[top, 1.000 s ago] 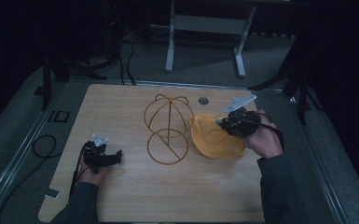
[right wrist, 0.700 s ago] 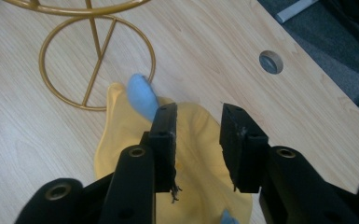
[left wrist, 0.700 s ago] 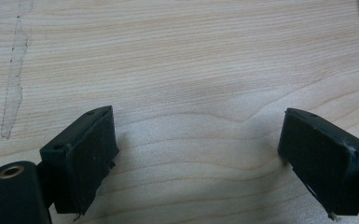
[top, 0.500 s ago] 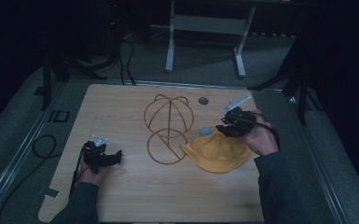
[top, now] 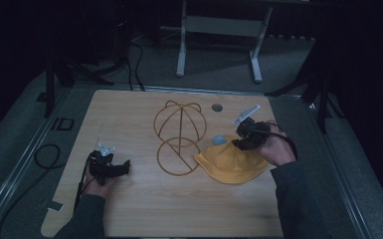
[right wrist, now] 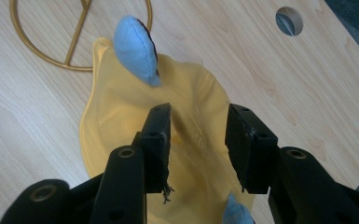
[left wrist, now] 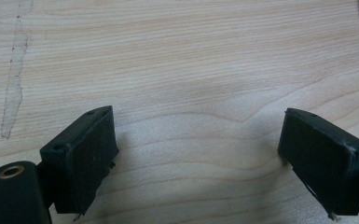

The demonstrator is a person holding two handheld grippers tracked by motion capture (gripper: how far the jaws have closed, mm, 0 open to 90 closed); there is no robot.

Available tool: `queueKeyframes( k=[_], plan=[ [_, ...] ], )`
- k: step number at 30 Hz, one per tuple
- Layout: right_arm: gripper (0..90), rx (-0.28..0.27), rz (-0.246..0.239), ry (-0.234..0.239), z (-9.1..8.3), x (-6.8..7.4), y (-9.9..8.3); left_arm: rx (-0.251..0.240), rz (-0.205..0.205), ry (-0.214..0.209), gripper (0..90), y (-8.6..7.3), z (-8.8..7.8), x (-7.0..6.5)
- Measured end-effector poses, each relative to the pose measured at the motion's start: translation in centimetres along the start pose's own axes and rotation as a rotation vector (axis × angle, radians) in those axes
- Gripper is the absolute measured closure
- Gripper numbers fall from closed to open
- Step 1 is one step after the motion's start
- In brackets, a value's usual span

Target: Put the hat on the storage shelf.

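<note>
On wooden surface [top: 144,204], right of centre: yellow hat [top: 231,162] lies flat beside gold wire stand [top: 179,137], brim just touching stand's base ring. Hat not yet on stand, so placing appears left to do. Right gripper [right wrist: 198,140]: fingers have just been opening, now apart above hat crown, not pinching. Left gripper [left wrist: 205,154]: fingers wide apart over bare wood, idle. Count: one hat with two blue ears [right wrist: 135,49], one stand, two grippers.

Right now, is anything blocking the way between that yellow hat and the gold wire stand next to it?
Nothing visible. The yellow hat lies flat on the table, its brim close to the gold wire stand's base ring, with bare wood between them.
</note>
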State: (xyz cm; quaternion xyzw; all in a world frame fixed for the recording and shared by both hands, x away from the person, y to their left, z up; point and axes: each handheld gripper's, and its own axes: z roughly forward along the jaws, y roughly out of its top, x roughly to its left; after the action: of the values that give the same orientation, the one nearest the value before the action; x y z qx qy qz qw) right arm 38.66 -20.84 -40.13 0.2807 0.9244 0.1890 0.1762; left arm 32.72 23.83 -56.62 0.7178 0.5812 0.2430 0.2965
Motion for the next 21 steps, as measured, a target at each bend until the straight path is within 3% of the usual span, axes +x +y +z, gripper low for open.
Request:
queueKeyframes(
  k=[21],
  plan=[
    [58.7, 0.145, -0.051, 0.028, 2.5, -0.2, -0.1, 0.002, 0.002, 0.000, 11.5, 0.0, 0.0, 0.0]
  ],
)
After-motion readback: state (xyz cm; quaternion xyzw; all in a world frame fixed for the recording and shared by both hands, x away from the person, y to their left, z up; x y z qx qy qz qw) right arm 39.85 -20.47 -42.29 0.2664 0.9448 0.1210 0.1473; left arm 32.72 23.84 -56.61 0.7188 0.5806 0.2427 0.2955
